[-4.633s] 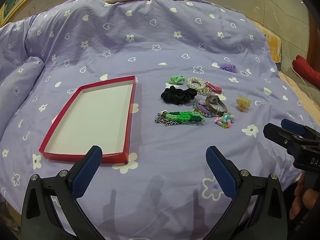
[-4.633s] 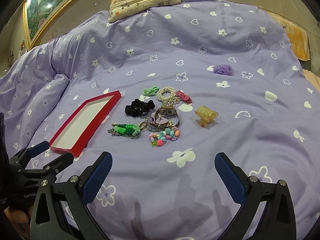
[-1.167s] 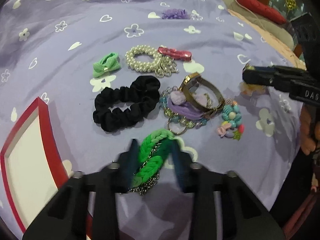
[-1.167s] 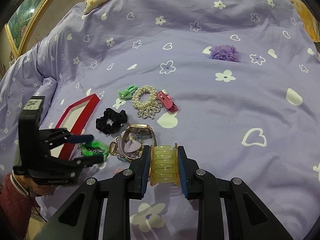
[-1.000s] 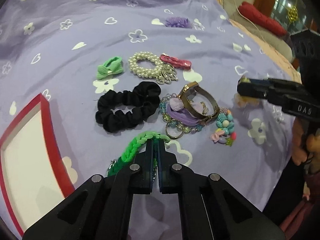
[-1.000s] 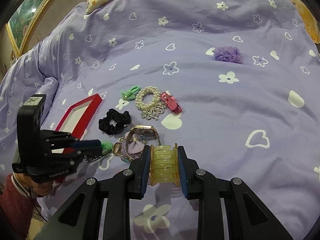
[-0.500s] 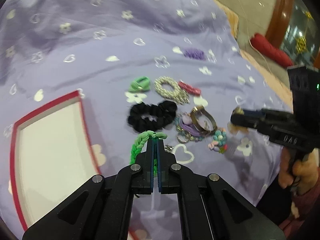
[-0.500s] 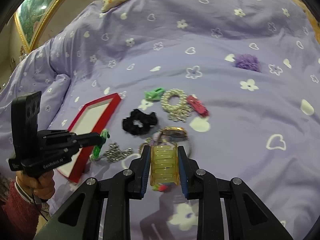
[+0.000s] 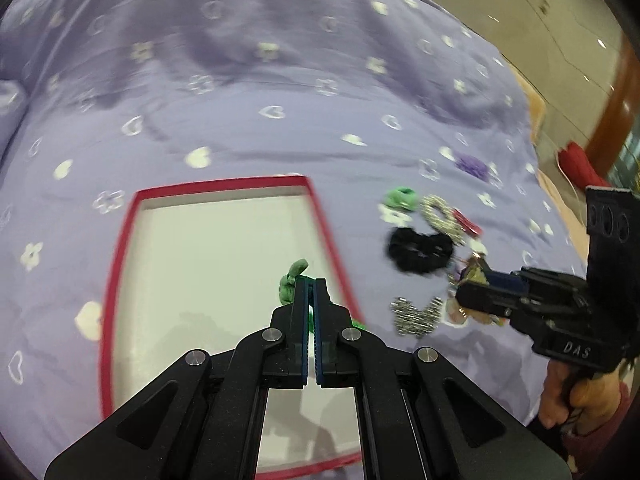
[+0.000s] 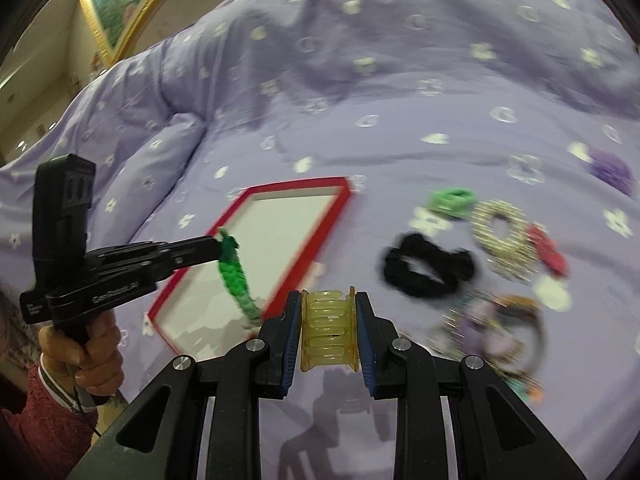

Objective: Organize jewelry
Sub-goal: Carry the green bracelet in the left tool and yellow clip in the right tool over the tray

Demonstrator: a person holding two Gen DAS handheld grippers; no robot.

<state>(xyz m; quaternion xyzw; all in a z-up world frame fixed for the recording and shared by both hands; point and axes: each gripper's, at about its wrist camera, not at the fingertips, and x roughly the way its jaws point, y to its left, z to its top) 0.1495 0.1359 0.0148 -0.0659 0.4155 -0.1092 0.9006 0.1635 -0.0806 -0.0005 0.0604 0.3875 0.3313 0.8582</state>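
My left gripper [image 9: 311, 286] is shut on a green braided bracelet [image 9: 291, 282] and holds it above the red-rimmed white tray [image 9: 136, 216]. In the right wrist view the bracelet [image 10: 237, 280] hangs from the left gripper [image 10: 219, 248] over the tray [image 10: 320, 216]. My right gripper [image 10: 329, 304] is shut on a yellow hair claw clip [image 10: 329, 330], raised above the bedspread right of the tray. The right gripper [image 9: 464, 296] also shows in the left wrist view.
On the purple bedspread [image 10: 360, 92] right of the tray lie a black scrunchie [image 10: 428, 272], a pearl bracelet [image 10: 500, 232], a green bow [image 10: 450, 200], a red clip [image 10: 548, 254], a silver chain [image 9: 416, 314], a watch pile [image 10: 500, 324] and a purple flower [image 10: 610, 168].
My left gripper has carried the green bracelet left, from beside the jewelry pile to over the tray. My right gripper has moved left toward the tray with the yellow clip.
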